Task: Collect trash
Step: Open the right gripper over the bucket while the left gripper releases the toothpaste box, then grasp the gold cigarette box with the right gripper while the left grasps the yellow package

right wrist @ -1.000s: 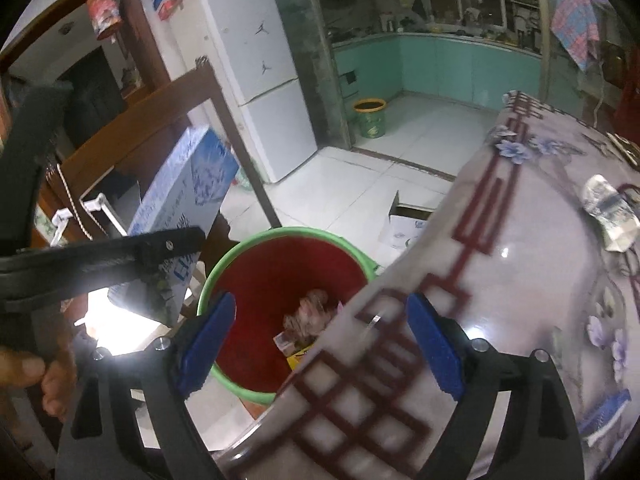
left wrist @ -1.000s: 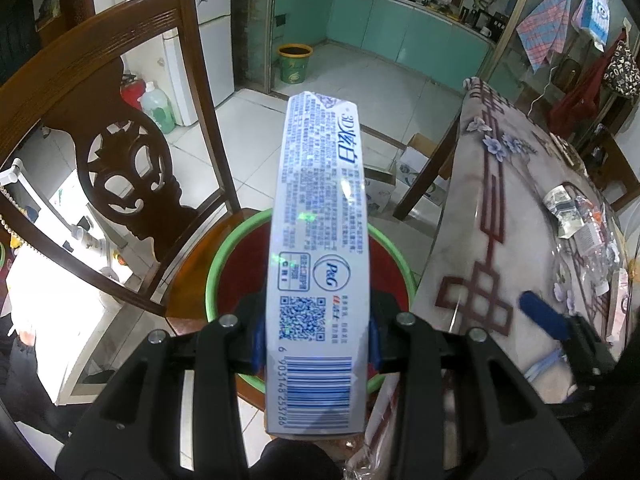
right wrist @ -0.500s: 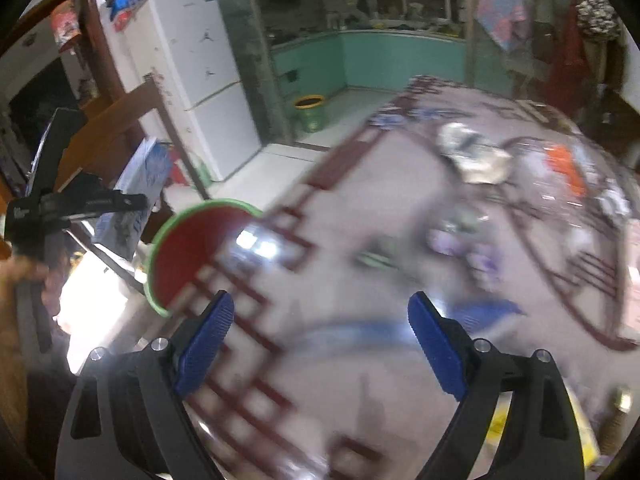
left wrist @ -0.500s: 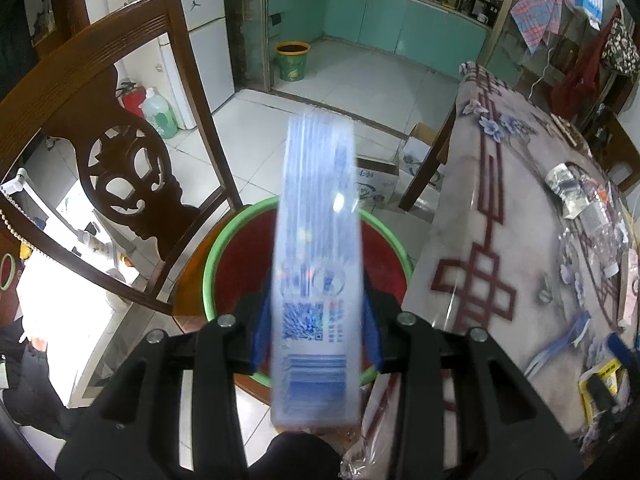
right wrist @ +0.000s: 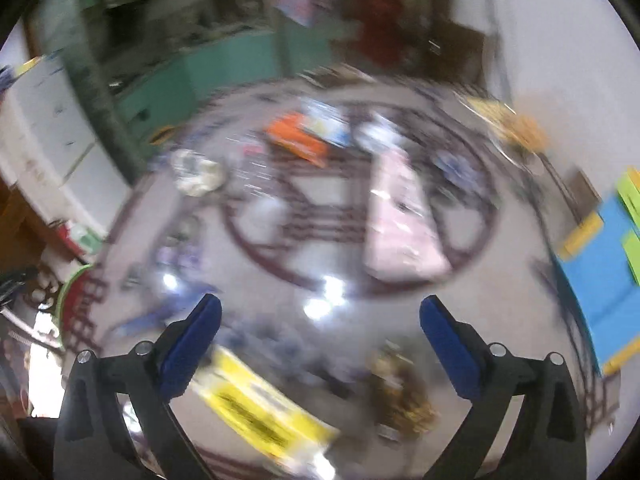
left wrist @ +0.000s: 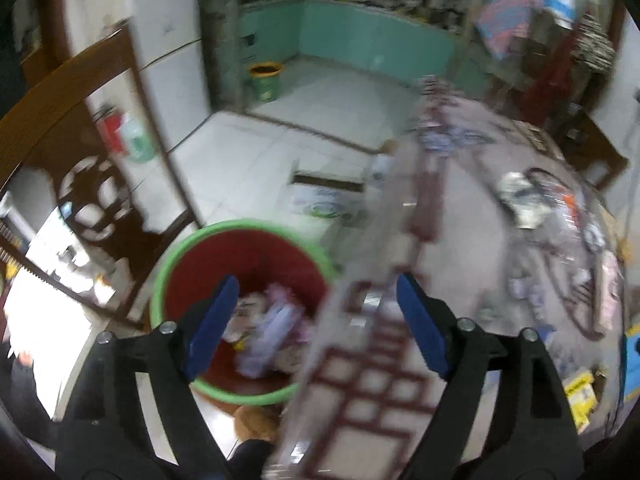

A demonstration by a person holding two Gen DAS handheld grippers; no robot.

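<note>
The left tool (left wrist: 316,320) is opening with nothing between its pads; the blue box it held a second ago now lies inside the red bin (left wrist: 240,256). The right tool (right wrist: 320,332), opening and empty, has swung from the bin over the worktop (right wrist: 340,240) litter.

The left gripper (left wrist: 316,320) hangs over the edge where the table (left wrist: 472,240) meets a red bin (left wrist: 240,256) with a green rim; its jaws are opening and nothing sits between the 2 blue fingers (left wrist: 212,322). Blurred wrappers and a pale box (left wrist: 268,332) lie inside the bin. A carved wooden chair (left wrist: 92,184) stands to the left, and crumpled trash (left wrist: 524,200) lies farther along the patterned table.
</note>
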